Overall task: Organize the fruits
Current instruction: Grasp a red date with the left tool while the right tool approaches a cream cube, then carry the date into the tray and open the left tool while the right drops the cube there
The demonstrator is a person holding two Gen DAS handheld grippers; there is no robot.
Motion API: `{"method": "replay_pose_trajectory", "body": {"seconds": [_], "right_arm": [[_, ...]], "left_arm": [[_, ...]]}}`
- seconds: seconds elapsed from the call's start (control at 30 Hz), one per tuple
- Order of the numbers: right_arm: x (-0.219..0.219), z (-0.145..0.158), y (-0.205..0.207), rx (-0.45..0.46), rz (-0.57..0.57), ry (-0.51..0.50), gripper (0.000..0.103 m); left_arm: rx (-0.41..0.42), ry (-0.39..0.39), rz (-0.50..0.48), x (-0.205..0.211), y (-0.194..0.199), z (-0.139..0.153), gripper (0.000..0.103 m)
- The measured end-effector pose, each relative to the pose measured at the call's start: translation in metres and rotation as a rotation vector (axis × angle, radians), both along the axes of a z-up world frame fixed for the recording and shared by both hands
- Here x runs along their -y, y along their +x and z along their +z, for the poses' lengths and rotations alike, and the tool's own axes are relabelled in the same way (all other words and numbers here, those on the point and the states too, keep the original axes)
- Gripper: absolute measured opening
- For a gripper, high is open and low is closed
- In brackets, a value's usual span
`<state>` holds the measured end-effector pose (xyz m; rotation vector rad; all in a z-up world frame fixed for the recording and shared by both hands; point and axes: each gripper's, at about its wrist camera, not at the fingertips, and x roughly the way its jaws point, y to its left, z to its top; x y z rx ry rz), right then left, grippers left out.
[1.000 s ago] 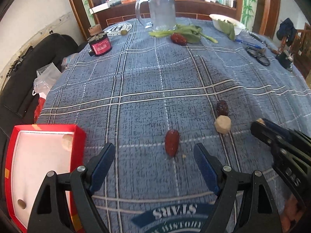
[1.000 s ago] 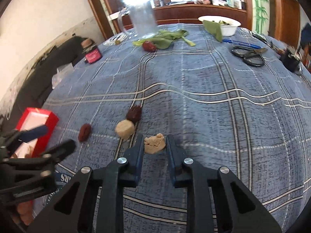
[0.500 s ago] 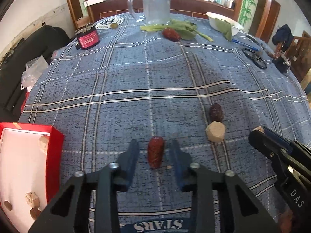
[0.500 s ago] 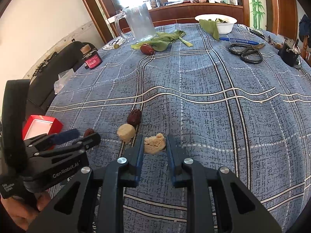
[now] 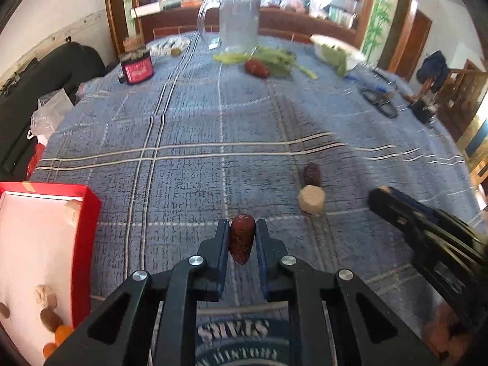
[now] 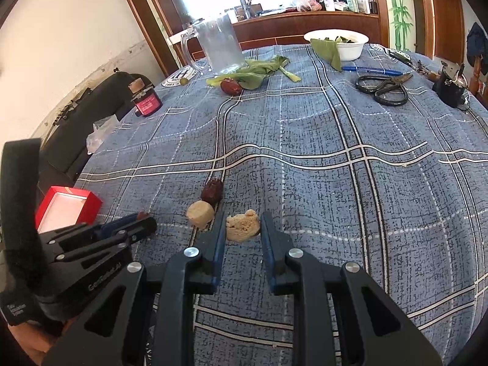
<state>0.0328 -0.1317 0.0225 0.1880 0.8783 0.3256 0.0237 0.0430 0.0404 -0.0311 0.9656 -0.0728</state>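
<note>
a few pieces are already lying in the red box (image 5: 87, 213) at the left, while a dark date (image 5: 311, 173), a pale round piece (image 5: 311, 199) and a far date (image 5: 256, 67) are still waiting on the tabletop (image 5: 244, 128). the left claw (image 5: 242, 238), having just been closing, is pinching a red date (image 5: 241, 238). the right claw (image 6: 242, 228) is clamping a tan lump (image 6: 242, 228) low over the cloth.

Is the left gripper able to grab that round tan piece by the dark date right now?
Probably not: the left gripper is shut on a red date. The round tan piece lies unobstructed nearby.
</note>
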Motion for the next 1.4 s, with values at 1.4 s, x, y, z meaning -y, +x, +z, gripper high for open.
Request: {"method": "replay_pose_trajectory", "body": {"seconds": [1.4], "right_arm": [[-0.250, 0.035, -0.061, 0.086, 0.404, 0.143, 0.025]], "left_arm": [[0.229, -0.022, 0.443, -0.242, -0.152, 0.037, 0.016]]}}
